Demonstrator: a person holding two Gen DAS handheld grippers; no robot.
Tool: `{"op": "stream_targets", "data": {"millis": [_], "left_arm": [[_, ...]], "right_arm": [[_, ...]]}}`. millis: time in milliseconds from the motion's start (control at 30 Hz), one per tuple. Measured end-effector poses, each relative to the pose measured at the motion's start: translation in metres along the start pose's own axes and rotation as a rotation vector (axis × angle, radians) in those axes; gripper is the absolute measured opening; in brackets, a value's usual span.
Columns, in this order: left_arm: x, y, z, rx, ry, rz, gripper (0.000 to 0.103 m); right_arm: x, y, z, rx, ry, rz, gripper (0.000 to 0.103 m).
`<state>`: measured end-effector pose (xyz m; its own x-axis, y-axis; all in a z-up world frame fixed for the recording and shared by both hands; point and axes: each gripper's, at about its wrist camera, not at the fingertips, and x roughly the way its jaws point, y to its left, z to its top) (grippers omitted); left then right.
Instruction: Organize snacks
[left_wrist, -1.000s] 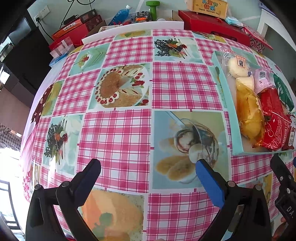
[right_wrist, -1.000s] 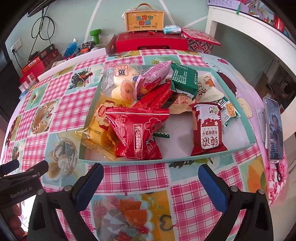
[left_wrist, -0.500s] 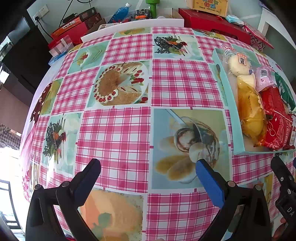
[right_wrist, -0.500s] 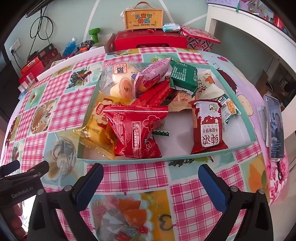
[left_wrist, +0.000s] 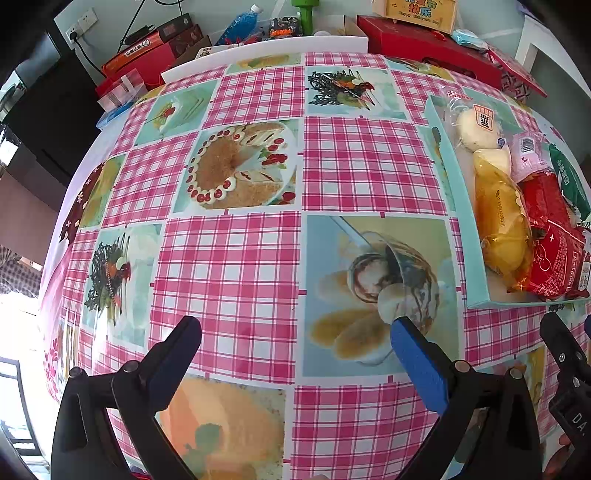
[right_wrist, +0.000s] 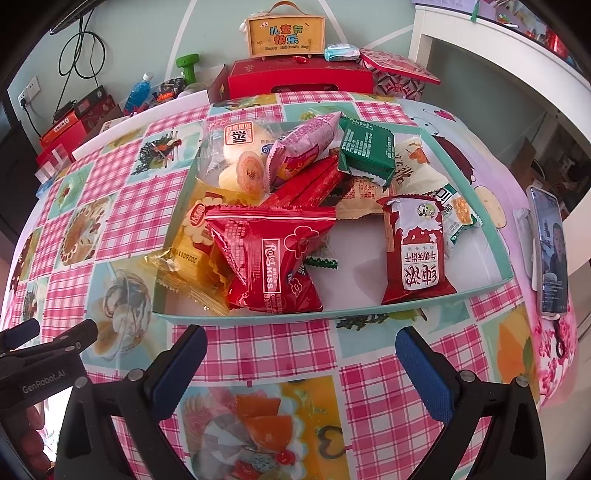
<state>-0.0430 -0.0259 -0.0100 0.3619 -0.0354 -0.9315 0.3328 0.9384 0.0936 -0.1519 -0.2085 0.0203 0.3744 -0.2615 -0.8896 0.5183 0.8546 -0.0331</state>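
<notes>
A teal tray (right_wrist: 258, 316) holds several snack packets: a red Rose Kiss packet (right_wrist: 273, 254), a red-and-white biscuit packet (right_wrist: 415, 251), a yellow packet (right_wrist: 192, 254), a pink packet (right_wrist: 303, 147), a green packet (right_wrist: 367, 151) and a clear bag of buns (right_wrist: 236, 151). My right gripper (right_wrist: 301, 360) is open and empty just in front of the tray. My left gripper (left_wrist: 295, 350) is open and empty over the bare tablecloth, left of the tray (left_wrist: 448, 206).
The table wears a pink checked cloth with food pictures (left_wrist: 229, 266). Red gift boxes (right_wrist: 299, 77), a yellow sign box (right_wrist: 286, 33), a bottle (right_wrist: 138, 92) and a green dumbbell (right_wrist: 188, 66) stand behind. A phone (right_wrist: 550, 254) lies at the right edge.
Both views have shifted slightly: the table and tray sit a little lower and nearer in the frames. Both grippers stay open and empty.
</notes>
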Motion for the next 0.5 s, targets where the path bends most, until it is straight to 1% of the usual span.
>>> {"op": "stream_targets", "data": {"millis": [500], "left_arm": [[0.0010, -0.0004, 0.0001, 0.002, -0.001, -0.001, 0.102]], "right_arm": [[0.0016, 0.0004, 0.0000, 0.001, 0.010, -0.002, 0.103]]}}
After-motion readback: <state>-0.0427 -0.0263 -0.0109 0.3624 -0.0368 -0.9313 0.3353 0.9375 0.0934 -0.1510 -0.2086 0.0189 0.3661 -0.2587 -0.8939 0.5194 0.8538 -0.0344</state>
